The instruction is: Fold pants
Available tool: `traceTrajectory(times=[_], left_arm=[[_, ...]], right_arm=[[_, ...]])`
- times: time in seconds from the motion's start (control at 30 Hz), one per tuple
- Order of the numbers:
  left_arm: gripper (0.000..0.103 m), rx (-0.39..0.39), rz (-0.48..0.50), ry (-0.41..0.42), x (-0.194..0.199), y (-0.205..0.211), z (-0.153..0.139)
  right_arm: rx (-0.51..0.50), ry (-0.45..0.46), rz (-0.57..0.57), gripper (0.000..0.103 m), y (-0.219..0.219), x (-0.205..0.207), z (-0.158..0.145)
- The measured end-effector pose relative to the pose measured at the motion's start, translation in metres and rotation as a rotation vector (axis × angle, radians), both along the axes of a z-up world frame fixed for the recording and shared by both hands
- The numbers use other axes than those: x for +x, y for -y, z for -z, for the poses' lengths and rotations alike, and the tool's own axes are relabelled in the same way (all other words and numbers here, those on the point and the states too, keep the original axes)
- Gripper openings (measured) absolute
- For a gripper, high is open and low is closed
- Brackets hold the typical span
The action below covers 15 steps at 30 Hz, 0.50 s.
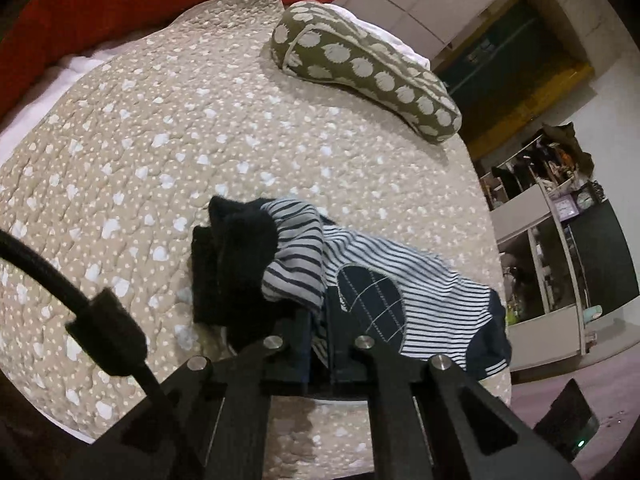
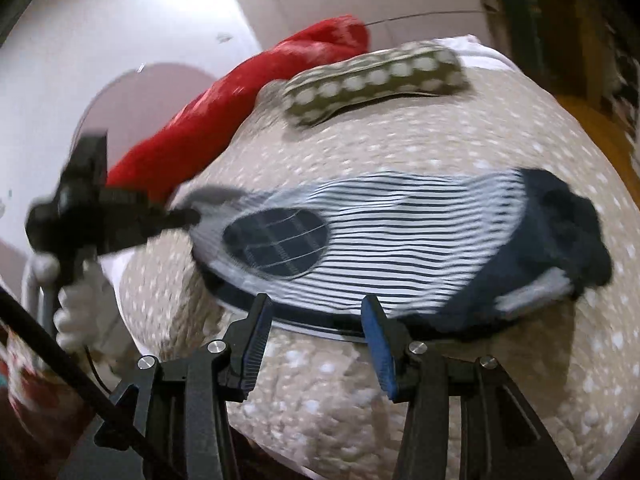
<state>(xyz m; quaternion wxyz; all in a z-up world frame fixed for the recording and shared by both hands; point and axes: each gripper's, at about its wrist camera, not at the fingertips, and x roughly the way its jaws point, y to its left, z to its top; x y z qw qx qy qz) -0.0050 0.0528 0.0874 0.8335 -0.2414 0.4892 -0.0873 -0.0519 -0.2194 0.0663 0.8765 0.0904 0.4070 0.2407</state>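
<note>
On the quilt (image 2: 360, 392), near its edge, the pants (image 2: 400, 240) lie partly folded, one end bunched. Left gripper (image 1: 320, 344) grips their hem; right gripper (image 2: 316, 320) hovers wide. Smoothing and final folds remain.

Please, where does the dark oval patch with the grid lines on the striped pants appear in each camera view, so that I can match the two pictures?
Left wrist view: the oval patch is low and centre, just above the left gripper.
Right wrist view: the oval patch is left of centre, above the right gripper, whose jaws stand open.
Shared landmark: the green spotted pillow lies beyond the pants in both views.
</note>
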Motion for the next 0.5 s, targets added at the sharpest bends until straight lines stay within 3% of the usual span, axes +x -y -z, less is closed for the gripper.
traceTrajectory(times=[0.1, 0.23, 0.37, 0.43, 0.5], left_arm=[[0.005, -0.002, 0.007, 0.017, 0.001, 0.003, -0.007], [0.005, -0.009, 0.008, 0.040, 0.000, 0.005, -0.018], [0.004, -0.009, 0.006, 0.059, 0.001, 0.004, -0.024], [0.004, 0.002, 0.012, 0.060, 0.003, 0.004, -0.023], [0.004, 0.006, 0.018, 0.052, 0.004, 0.005, -0.020]], right_arm=[[-0.033, 0.020, -0.062, 0.058, -0.023, 0.005, 0.003], [-0.122, 0.055, -0.126, 0.060, -0.056, 0.015, 0.012], [-0.234, 0.090, -0.109, 0.059, -0.071, 0.025, 0.025], [-0.277, 0.100, -0.083, 0.055, -0.069, 0.029, 0.030], [-0.296, 0.080, -0.071, 0.041, -0.063, 0.033, 0.035]])
